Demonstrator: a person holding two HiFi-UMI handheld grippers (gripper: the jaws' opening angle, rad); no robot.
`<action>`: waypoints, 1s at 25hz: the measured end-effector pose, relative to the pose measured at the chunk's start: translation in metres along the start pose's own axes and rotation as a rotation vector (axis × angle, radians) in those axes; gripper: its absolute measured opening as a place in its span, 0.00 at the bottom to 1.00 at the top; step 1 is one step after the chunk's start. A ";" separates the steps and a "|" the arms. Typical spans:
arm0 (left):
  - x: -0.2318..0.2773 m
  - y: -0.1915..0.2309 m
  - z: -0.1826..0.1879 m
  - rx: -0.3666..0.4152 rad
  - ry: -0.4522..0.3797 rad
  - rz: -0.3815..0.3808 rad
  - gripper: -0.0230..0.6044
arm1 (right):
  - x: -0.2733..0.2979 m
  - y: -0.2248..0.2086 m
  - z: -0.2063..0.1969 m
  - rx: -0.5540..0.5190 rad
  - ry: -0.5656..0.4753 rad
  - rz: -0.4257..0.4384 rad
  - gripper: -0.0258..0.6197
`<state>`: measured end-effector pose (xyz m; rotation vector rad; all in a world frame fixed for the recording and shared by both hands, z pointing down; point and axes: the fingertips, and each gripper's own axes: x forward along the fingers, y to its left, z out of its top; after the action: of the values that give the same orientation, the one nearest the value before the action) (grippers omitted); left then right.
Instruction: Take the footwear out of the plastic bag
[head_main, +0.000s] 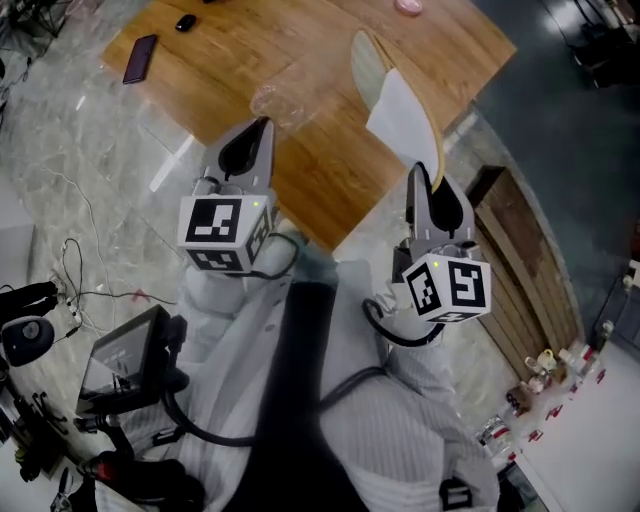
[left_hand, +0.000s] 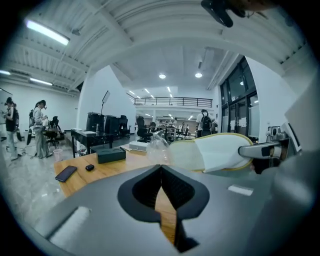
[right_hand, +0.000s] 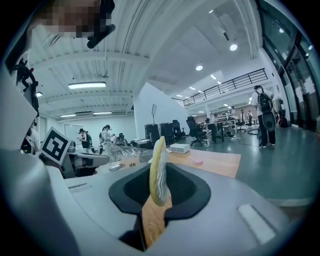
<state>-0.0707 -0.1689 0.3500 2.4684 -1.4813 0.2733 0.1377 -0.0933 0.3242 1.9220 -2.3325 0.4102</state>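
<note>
A white slipper with a yellow rim (head_main: 400, 110) stands on edge above the wooden table (head_main: 330, 180), its heel pinched by my right gripper (head_main: 425, 178). In the right gripper view the slipper's edge (right_hand: 158, 182) rises between the jaws. A crumpled clear plastic bag (head_main: 285, 100) lies on the table just beyond my left gripper (head_main: 256, 128), which is shut with nothing in it. From the left gripper view the bag (left_hand: 158, 142) lies a little way ahead, apart from the jaws, and the slipper (left_hand: 215, 152) hangs at the right.
A dark phone (head_main: 140, 57) and a small black object (head_main: 185, 22) lie at the table's far left, with a pink thing (head_main: 408, 6) at its far edge. A black box (left_hand: 111, 155) rests on the table. Wooden slats (head_main: 525, 250) lie right of the table.
</note>
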 end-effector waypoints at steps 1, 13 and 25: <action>0.001 -0.002 0.000 0.006 0.001 -0.003 0.04 | 0.001 0.001 -0.001 0.004 0.001 -0.001 0.17; -0.001 0.004 0.006 -0.005 -0.011 0.001 0.04 | -0.001 -0.001 -0.002 0.068 0.001 -0.002 0.16; 0.001 0.001 0.006 -0.013 -0.008 -0.008 0.04 | 0.000 -0.001 -0.002 0.090 0.013 0.017 0.16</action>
<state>-0.0713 -0.1720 0.3443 2.4674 -1.4720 0.2526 0.1381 -0.0933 0.3258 1.9331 -2.3618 0.5372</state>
